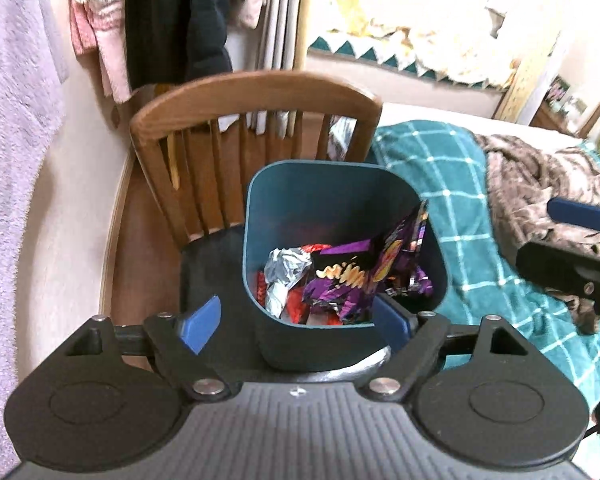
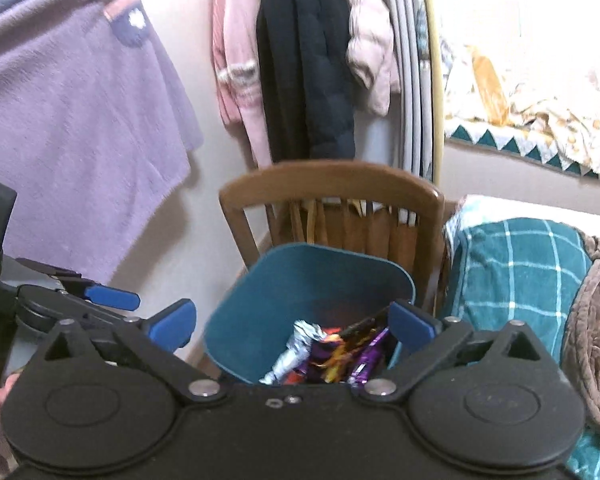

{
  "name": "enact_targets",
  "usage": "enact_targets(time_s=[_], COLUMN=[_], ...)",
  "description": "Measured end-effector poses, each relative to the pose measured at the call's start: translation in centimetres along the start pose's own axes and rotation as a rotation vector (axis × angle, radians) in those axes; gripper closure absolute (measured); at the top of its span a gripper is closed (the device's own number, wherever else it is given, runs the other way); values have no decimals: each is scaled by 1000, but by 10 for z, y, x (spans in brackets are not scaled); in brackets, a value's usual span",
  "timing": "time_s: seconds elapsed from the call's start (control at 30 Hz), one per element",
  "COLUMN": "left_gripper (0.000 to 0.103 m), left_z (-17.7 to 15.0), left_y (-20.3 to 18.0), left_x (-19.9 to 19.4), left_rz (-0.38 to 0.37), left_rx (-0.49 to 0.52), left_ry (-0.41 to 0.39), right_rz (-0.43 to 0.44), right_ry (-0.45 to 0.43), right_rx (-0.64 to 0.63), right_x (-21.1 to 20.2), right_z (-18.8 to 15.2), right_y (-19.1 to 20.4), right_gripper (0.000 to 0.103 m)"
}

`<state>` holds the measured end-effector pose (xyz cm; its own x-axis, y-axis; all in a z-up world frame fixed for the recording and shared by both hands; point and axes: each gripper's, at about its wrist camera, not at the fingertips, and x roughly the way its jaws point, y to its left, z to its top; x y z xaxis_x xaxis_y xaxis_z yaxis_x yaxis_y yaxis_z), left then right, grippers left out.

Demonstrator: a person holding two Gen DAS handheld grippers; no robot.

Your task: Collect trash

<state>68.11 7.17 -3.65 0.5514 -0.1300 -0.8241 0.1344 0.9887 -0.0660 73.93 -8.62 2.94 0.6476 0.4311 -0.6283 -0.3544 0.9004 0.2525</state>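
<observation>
A teal trash bin [image 1: 284, 200] stands on a wooden chair's dark seat [image 1: 208, 264]. Inside lie a purple snack wrapper [image 1: 356, 276], crumpled silver foil [image 1: 286, 270] and red wrappers. My left gripper [image 1: 296, 322] is open and empty, its blue fingers on either side of the bin's near rim. My right gripper [image 2: 292, 322] is open and empty, just above the bin [image 2: 260, 304], where the wrappers [image 2: 332, 352] show between its fingers. The right gripper's blue fingertip also shows at the right edge of the left wrist view [image 1: 580, 212].
The chair's wooden back [image 1: 256, 96] rises behind the bin. A bed with a teal checked blanket [image 1: 452, 208] and a brown fleece [image 1: 548, 184] lies to the right. Clothes hang on the wall [image 2: 304, 60], and a purple towel [image 2: 68, 112] hangs at the left.
</observation>
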Motion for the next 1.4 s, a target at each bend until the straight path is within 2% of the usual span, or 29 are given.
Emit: enact_targets(time_s=[0.03, 0.1, 0.6, 0.87, 1.4], left_gripper=[19, 12, 12, 12, 12], left_z=[-3, -8, -43, -54, -63], left_y=[0, 1, 2, 10, 13], left_x=[-8, -21, -87, -108, -142], left_rz=[-4, -5, -16, 12, -13], left_rx=[1, 7, 21, 7, 33], left_ry=[-14, -38, -160, -212, -294], right_rz=[1, 3, -42, -74, -116], right_ry=[-16, -49, -150, -179, -196], right_rx=[11, 22, 57, 53, 10], right_x=[-6, -17, -64, -78, -81], right_z=[-3, -8, -37, -49, -45], right_y=[4, 12, 54, 73, 93], right_gripper=[0, 0, 0, 0, 0])
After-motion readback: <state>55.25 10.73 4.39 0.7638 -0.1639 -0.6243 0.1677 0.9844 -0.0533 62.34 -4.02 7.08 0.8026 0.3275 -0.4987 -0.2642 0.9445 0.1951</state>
